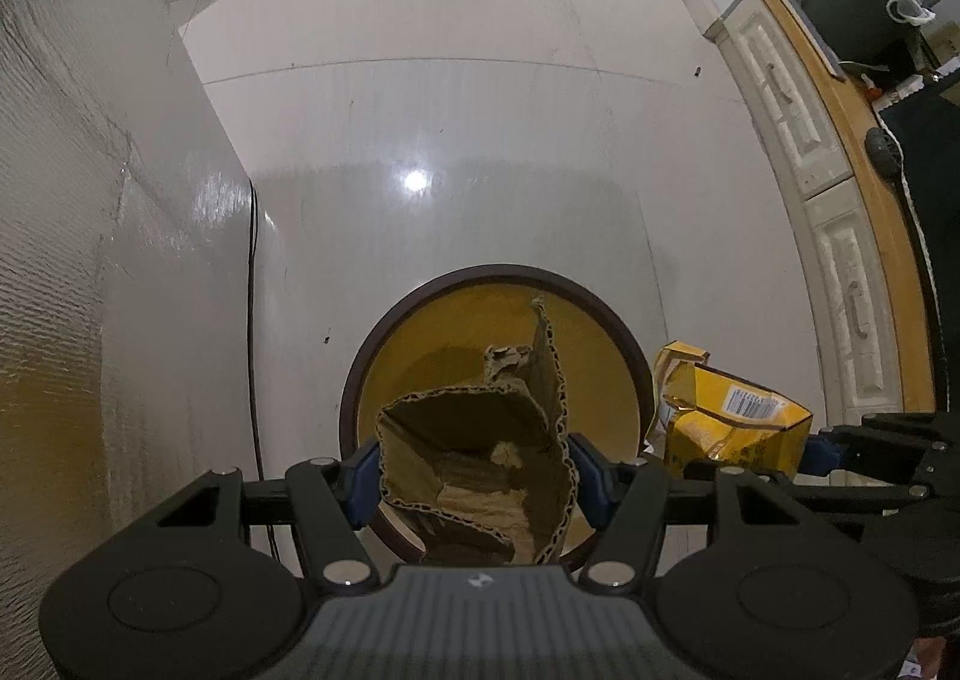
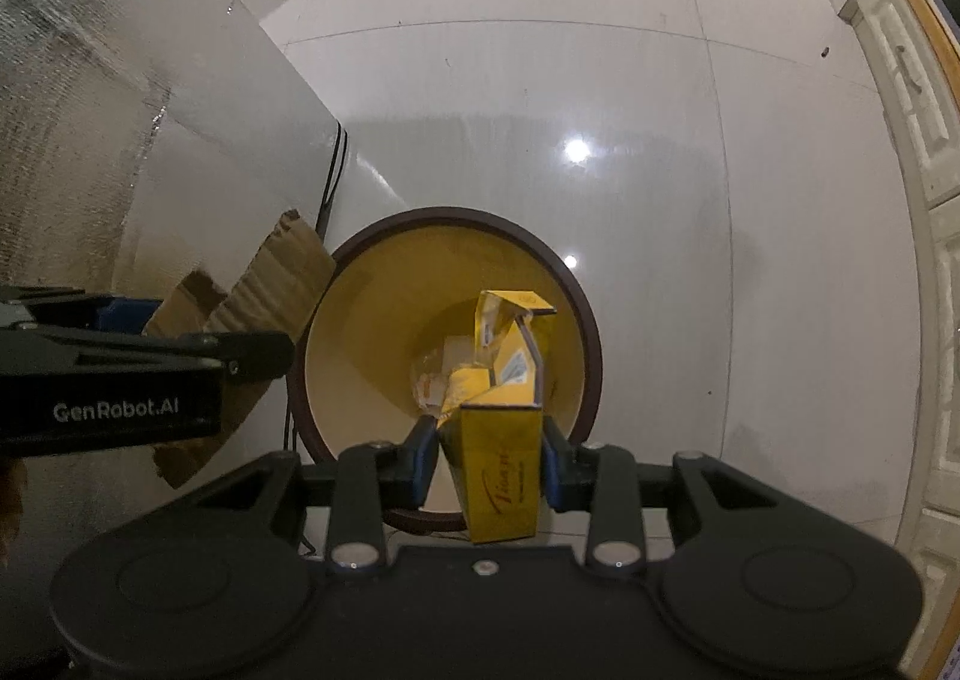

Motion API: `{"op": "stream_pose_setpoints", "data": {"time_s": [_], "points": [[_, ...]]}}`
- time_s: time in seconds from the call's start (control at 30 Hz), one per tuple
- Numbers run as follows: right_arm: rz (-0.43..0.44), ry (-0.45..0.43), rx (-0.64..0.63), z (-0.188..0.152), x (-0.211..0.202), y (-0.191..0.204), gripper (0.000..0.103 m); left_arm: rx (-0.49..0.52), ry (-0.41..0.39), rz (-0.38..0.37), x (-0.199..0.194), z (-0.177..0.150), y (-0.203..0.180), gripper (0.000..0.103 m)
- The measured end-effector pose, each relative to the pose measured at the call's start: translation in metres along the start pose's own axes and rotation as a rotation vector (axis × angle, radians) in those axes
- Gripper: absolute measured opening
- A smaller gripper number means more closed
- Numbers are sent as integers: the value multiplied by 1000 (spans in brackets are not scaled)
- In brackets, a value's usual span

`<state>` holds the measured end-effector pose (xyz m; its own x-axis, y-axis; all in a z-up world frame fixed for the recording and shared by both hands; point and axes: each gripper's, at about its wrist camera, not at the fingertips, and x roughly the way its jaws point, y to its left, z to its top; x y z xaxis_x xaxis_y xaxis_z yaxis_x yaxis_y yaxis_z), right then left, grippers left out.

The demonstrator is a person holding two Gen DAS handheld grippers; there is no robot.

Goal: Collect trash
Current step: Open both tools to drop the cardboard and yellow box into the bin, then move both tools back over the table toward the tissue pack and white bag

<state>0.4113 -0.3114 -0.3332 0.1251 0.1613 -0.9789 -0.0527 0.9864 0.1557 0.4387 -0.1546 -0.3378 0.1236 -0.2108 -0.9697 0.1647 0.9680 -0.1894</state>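
Jaws of the left gripper (image 1: 474, 476) are clamped on a crumpled piece of corrugated cardboard (image 1: 474, 458), blue pads pressing both sides. From the left wrist, the cardboard hangs above the mouth of a round yellow bin (image 1: 606, 380) with a dark rim, standing on pale floor tiles (image 1: 450, 110). From the right wrist, the right gripper (image 2: 485, 467) is closed on a torn yellow carton (image 2: 501, 476), held over the same bin; crumpled wrappers (image 2: 435, 380) lie at its bottom. Cabinet doors (image 2: 918, 98) line the right edge.
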Motion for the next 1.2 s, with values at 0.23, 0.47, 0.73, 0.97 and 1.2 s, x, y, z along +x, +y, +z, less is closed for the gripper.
{"op": "stream_pose_setpoints", "data": {"time_s": [0.23,0.47,0.73,0.97,1.2], "points": [[21,-52,-9,4,1,-3,47,-8,13,2,9,4,0,66],[22,-34,-7,4,7,-6,50,10,21,9,15,3,-4,67],[13,3,-26,0,15,-3,55,28,24,56,20,2,-6,87],[2,6,-35,-3,12,-5,63,34,49,112,23,-2,0,99],[-28,-1,-32,-6,8,-5,77,30,65,157,17,-4,5,103]]}}
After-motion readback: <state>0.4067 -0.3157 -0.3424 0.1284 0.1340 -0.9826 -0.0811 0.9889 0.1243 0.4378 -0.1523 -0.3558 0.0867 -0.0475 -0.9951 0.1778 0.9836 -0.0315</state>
